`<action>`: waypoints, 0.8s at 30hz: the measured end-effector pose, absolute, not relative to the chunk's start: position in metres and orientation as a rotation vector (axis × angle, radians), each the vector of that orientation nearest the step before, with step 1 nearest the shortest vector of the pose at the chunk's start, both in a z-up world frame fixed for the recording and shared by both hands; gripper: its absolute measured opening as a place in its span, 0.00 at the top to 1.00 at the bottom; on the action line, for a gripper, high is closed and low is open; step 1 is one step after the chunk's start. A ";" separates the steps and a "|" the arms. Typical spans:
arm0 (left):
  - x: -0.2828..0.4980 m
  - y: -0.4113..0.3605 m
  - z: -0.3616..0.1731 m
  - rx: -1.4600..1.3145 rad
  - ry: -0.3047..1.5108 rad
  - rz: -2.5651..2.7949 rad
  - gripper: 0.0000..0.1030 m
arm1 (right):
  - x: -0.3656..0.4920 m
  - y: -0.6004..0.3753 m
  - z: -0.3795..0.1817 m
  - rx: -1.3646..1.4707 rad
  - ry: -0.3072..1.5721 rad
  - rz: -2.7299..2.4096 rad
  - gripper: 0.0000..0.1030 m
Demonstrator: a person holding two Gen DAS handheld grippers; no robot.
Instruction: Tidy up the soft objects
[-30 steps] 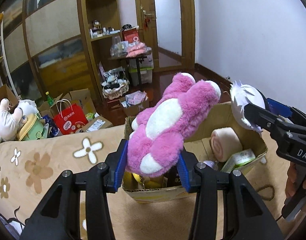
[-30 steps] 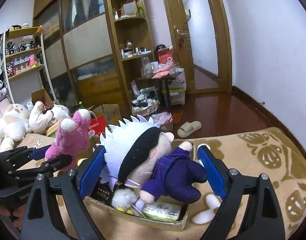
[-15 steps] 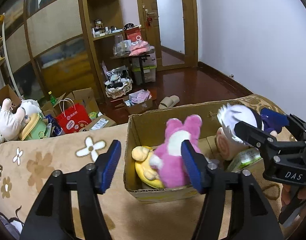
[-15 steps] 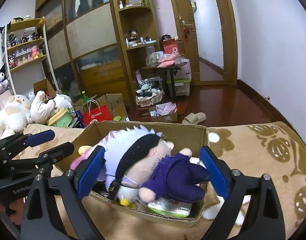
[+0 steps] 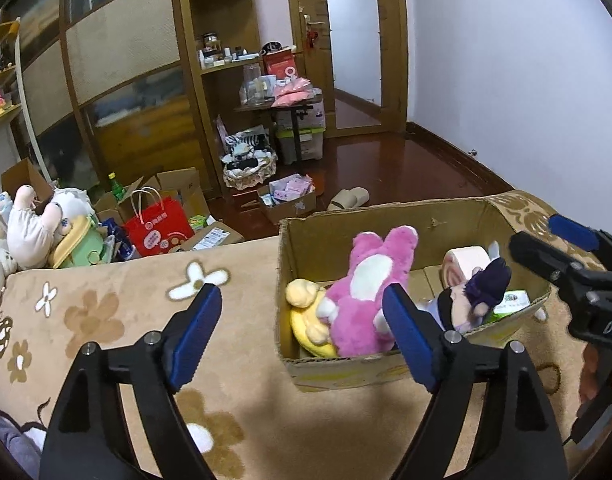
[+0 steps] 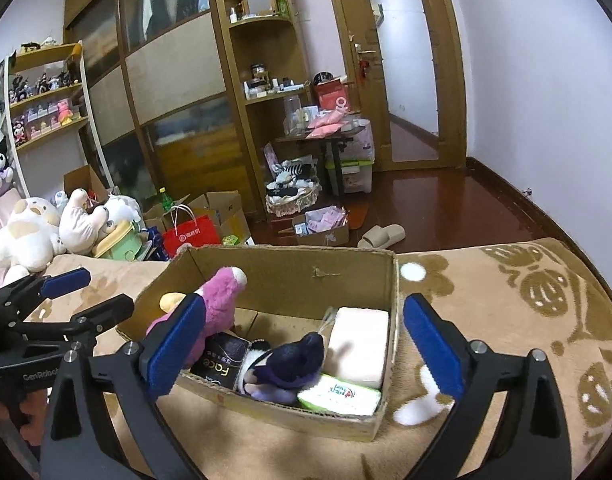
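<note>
Both plush toys are now lying inside the cardboard box on the blanket: the pink plush at its left end, the purple-clad doll beside it. The left gripper and right gripper, released and empty, are backing away; both placements appear complete.

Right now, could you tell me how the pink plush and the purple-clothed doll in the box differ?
The pink plush is fluffy pink and white and large, leaning upright at the box's left end. The purple-clothed doll is smaller, dark-haired, lying low near the right end. Both sit inside the cardboard box, and no tool grips either.
</note>
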State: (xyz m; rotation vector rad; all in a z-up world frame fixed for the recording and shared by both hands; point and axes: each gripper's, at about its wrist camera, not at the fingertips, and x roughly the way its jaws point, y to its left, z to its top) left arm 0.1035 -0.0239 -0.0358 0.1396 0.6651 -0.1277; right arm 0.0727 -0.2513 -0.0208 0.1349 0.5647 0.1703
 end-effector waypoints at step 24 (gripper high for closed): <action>0.023 0.009 0.026 0.079 0.521 -0.095 0.03 | -0.007 -0.265 0.043 0.119 0.459 0.144 0.00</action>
